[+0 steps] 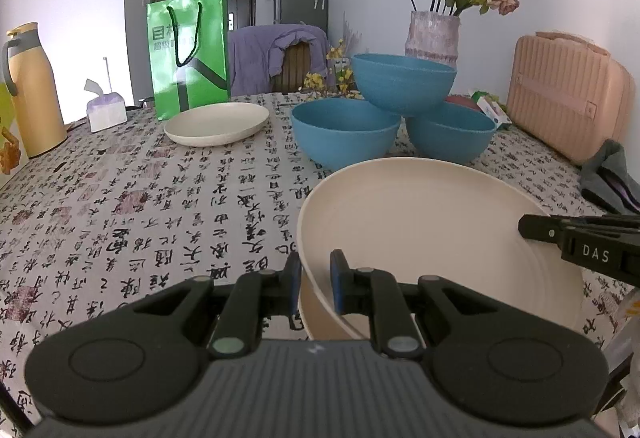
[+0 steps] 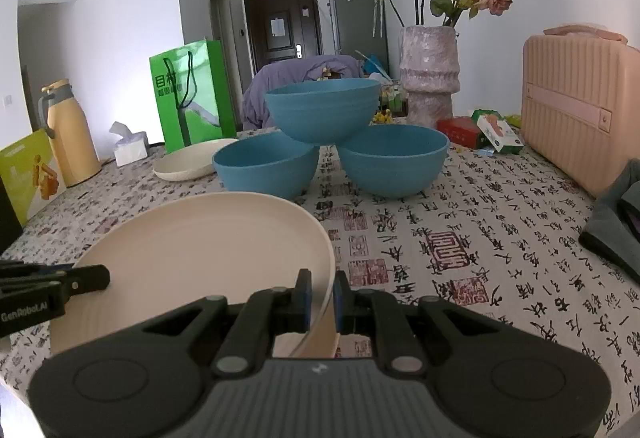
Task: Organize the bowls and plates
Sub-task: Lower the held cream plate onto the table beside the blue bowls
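A cream plate (image 1: 432,222) is held at the near edge of the table, tilted up, over a second cream plate (image 1: 316,318) under it. My left gripper (image 1: 315,280) is shut on its left rim. My right gripper (image 2: 321,296) is shut on its right rim (image 2: 208,238); its fingers (image 1: 536,228) show in the left wrist view. Another cream plate (image 1: 217,124) lies further back by the green bag. Three blue bowls stand behind: two on the table (image 1: 346,132) (image 1: 450,136) and one (image 1: 402,82) stacked on top of them.
A green paper bag (image 1: 188,54), a yellow thermos (image 1: 30,90) and a tissue pack (image 1: 105,112) stand at the back left. A vase of dried roses (image 1: 434,38), a pink case (image 1: 568,98), small boxes (image 2: 480,132) and a grey cloth (image 2: 616,222) are on the right.
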Available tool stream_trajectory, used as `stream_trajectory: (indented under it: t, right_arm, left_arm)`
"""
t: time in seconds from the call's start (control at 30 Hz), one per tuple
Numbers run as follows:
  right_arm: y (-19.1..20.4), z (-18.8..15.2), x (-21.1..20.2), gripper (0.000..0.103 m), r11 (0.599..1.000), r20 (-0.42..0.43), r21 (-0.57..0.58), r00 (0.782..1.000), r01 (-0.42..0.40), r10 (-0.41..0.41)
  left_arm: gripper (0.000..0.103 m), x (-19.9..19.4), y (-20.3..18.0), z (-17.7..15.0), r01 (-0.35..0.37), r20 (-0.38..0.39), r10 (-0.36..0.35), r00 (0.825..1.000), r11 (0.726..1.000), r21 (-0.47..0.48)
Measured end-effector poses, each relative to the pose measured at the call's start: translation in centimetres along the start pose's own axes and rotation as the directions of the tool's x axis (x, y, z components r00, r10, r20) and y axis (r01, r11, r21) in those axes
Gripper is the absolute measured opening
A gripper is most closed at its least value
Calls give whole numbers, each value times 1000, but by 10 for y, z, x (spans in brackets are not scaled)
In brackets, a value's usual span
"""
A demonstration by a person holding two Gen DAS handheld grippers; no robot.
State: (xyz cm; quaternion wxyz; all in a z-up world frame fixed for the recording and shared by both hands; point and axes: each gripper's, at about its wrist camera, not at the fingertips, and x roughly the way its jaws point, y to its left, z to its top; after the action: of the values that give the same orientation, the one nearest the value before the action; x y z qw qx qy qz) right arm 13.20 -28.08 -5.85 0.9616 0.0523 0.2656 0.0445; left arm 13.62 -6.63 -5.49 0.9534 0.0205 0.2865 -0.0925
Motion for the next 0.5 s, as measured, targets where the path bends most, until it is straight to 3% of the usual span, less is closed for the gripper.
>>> stream_trajectory:
  t: [0.5]
  right_arm:
    - [11, -12, 9, 12, 996, -17, -77, 999, 38, -39]
  left_arm:
    - [16, 13, -2, -12, -21, -34, 21, 999, 999, 25]
